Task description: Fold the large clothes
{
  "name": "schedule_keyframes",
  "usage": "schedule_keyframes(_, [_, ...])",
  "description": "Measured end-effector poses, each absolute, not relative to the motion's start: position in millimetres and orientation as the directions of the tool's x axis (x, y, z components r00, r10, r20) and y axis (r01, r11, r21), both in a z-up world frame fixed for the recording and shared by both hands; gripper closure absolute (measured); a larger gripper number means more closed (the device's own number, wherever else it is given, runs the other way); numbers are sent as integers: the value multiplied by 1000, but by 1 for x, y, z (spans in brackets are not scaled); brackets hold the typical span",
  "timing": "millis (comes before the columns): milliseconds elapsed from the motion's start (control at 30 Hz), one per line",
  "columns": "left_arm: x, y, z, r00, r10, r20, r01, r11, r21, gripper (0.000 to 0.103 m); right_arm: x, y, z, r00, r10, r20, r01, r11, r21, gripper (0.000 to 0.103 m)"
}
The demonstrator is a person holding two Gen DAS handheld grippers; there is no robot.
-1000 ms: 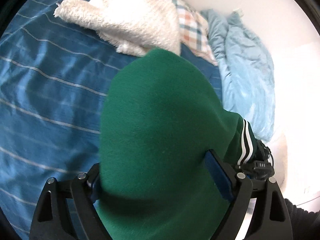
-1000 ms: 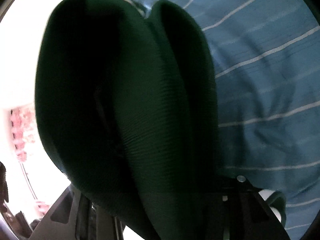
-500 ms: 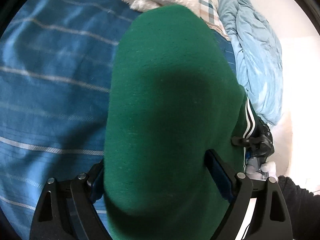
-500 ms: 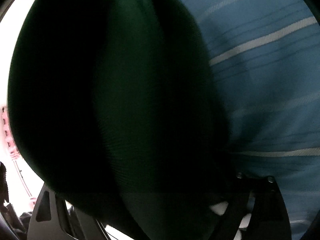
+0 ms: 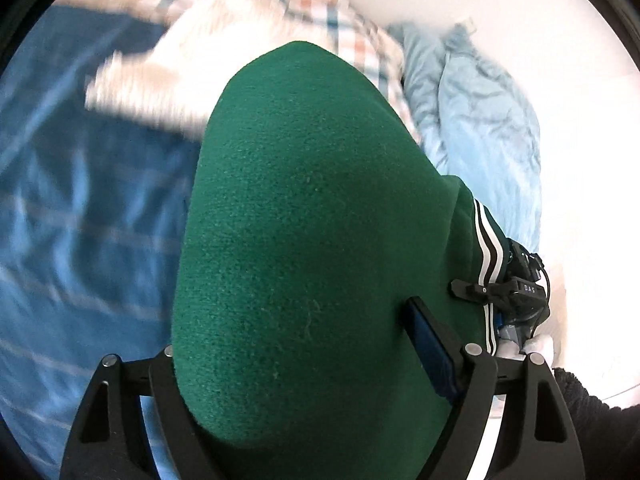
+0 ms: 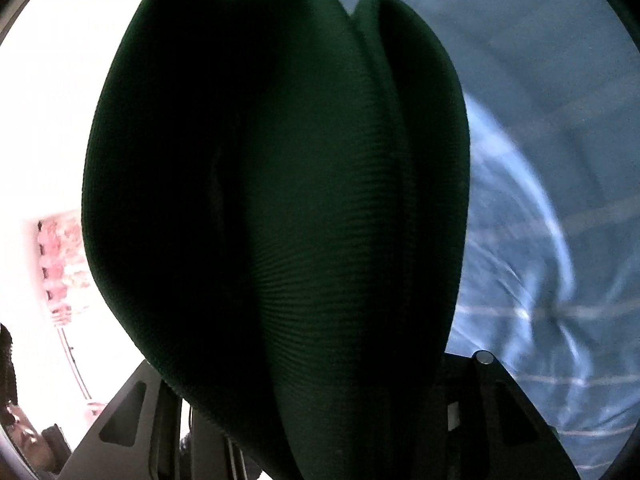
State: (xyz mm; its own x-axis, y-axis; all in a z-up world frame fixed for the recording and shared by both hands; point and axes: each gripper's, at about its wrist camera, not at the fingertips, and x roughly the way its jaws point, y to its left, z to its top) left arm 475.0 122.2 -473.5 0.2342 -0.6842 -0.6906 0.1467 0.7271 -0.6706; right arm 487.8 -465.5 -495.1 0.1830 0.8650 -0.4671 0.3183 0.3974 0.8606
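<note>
A green garment (image 5: 304,240) with a white-striped cuff (image 5: 486,252) fills the left wrist view. It bulges up between the fingers of my left gripper (image 5: 296,344), which is shut on it. The other gripper (image 5: 516,292) shows at the garment's right edge. In the right wrist view the same garment (image 6: 280,184) looks dark green in thick folds, and my right gripper (image 6: 320,400) is shut on it; its fingertips are hidden by the cloth. Both hold the garment above the blue striped bedcover (image 5: 80,208).
A white fluffy blanket (image 5: 168,80) and a plaid pillow (image 5: 352,40) lie at the far end of the bed. A crumpled light blue duvet (image 5: 480,120) lies along the right side. The blue bedcover also shows in the right wrist view (image 6: 560,160).
The left gripper has tilted back up, so the pillow and white blanket show again. The right view swung a little; more bedcover and bright room show around the garment. Both grips unchanged.
</note>
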Motion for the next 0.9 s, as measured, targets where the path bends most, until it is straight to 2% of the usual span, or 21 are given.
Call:
schedule_keyframes(133, [533,139,-438,295,-669,-682,163,739,-654,22,570,-449,-453,182,870,-458,248,410,878,59])
schedule_keyframes(267, [610,164,-425,355,-643,-679,168,758,-631,22,661,-427,-438,162,874,-458,185,429,884,60])
schedule_keyframes(367, [665,178,-443,378,-623,-685,159,773,-615,22,727,-415,-449,142,869,-475,161,453,877,60])
schedule_keyframes(500, [719,192,-513,340,-611,-715,107,780,-616,22,788,-410,-492,99,846,-524,179,503,846,60])
schedule_keyframes(600, [735,202,-563,312,-603,-734,60,783,-619,20,805,-418,-526,67,851,-521,198,500,843,60])
schedule_keyframes(633, [738,204,-575,309,-612,-728,53,775,-629,17,806,-421,-532,64,856,-513,195,493,848,60])
schedule_keyframes(767, [741,205,-586,295,-618,-729,64,774,-630,10,800,-428,-538,75,857,-510,201,488,850,58])
schedule_keyframes(800, [742,205,-584,291,-615,-733,62,777,-627,9,797,-428,-534,78,847,-525,201,503,841,55])
schedule_keyframes(900, [739,204,-570,270,-579,-769,39,805,-592,9,782,-429,-503,96,755,-649,187,627,757,42])
